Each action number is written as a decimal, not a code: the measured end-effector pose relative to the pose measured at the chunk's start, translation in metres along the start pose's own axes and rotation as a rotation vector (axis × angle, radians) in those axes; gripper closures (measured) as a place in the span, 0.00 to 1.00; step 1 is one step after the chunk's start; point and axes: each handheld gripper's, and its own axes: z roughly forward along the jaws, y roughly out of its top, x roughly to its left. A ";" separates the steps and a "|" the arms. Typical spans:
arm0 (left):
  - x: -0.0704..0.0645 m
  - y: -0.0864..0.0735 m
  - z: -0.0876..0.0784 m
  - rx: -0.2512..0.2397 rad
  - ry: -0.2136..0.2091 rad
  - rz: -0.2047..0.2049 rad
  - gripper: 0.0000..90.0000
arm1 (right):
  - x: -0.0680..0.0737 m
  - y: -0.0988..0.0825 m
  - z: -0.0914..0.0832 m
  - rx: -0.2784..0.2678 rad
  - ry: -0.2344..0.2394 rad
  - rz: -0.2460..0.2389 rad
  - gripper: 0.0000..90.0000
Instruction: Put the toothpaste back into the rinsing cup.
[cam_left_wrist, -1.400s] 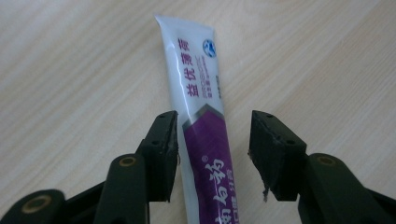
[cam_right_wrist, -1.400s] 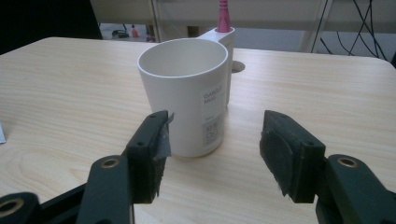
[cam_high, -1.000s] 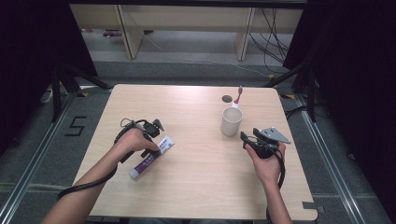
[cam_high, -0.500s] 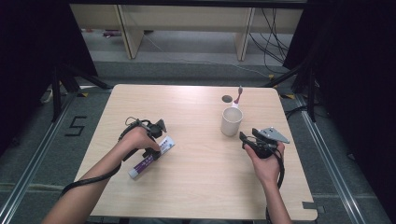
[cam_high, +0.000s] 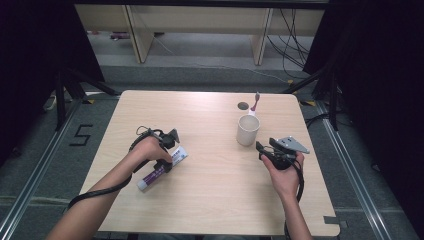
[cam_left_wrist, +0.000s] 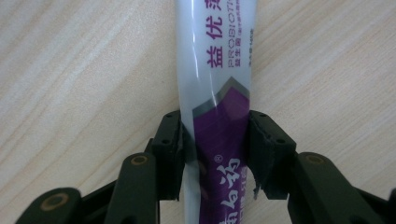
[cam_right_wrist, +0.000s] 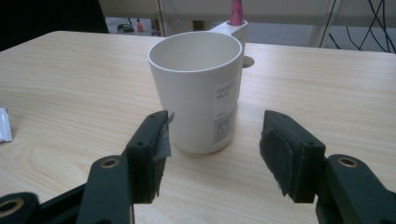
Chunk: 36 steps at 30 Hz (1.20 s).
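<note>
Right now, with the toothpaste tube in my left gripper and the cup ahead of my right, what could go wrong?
The left gripper pinches the toothpaste tube near its purple end, so the long white part may droop or swing when lifted. The right gripper stands open close to the cup; a nudge could tip it.

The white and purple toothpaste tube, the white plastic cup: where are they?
White and purple toothpaste tube (cam_left_wrist: 217, 93): left gripper view, its printed middle.
White plastic cup (cam_right_wrist: 196, 100): right gripper view, its front wall.
</note>
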 end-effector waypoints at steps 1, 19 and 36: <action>0.000 0.000 0.000 0.002 0.000 0.001 0.65 | 0.000 0.000 0.000 0.000 0.000 -0.001 0.47; -0.002 0.002 0.001 0.025 0.016 0.009 0.66 | 0.002 -0.001 0.001 0.014 0.009 -0.005 0.48; -0.003 -0.008 0.000 -0.055 0.016 0.077 0.76 | 0.002 -0.002 0.002 0.011 0.000 -0.001 0.48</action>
